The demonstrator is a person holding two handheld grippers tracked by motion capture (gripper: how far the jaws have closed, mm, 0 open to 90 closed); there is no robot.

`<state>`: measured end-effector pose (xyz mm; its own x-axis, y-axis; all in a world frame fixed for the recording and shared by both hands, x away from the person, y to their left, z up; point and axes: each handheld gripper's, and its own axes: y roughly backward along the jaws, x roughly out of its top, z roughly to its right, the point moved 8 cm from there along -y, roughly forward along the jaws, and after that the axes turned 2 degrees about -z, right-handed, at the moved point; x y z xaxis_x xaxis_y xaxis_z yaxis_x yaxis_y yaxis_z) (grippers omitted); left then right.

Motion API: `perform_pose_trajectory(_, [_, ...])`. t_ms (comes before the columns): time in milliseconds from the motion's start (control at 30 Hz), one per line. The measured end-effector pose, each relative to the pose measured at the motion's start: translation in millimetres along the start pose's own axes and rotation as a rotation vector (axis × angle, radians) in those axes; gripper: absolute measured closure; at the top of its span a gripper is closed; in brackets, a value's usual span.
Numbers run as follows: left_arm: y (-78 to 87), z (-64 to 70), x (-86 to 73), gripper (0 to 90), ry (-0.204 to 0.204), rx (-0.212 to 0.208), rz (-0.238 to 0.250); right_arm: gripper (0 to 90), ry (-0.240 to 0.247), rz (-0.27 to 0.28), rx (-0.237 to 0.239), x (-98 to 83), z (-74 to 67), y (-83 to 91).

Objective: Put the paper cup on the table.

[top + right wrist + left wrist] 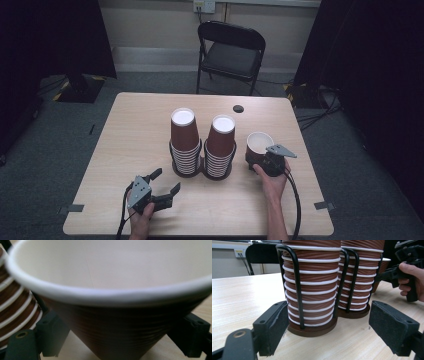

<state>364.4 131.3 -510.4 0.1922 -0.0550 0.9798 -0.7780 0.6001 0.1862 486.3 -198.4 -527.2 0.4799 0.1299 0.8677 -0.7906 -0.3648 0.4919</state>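
Note:
Two stacks of upside-down brown ribbed paper cups stand mid-table in black wire holders: the left stack (184, 140) (312, 285) and the right stack (220, 145) (359, 277). To their right, a single brown cup (259, 142) (112, 265) with a white inside tilts its mouth toward me. My right gripper (257, 161) (120, 337) is shut on that cup's lower wall, one pad on each side. My left gripper (166, 180) (330, 315) rests low near the front left. It stands open and empty, pointing at the left stack's base.
The wooden table (140, 130) has a dark round hole (238, 108) near its far edge. A black folding chair (230, 50) stands behind it. Part of the right stack (12, 302) shows at the left of the right gripper view.

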Motion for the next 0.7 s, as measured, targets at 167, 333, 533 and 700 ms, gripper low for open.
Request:
perform_pose_trajectory(167, [-0.3, 0.2, -0.1, 16.2, -0.001, 0.0, -0.002, 12.7, 0.007, 0.023, -0.033, 2.6, -1.3, 10.9])
perform_pose_trajectory(333, [-0.8, 0.0, -0.5, 16.3, -0.011, 0.0, -0.014, 12.7, -0.019, 0.011, -0.041, -4.3, 1.1, 15.9])
perform_pose_trajectory(533, [-0.8, -0.3, -0.4, 16.3, -0.008, 0.002, -0.013, 12.7, -0.027, 0.041, -0.052, -2.2, -0.4, 26.2])
perform_pose_trajectory(700, [-0.7, -0.5, -0.5, 16.0, -0.007, 0.013, -0.013, 13.1, -0.066, 0.051, -0.066, -8.3, -0.3, 36.1])
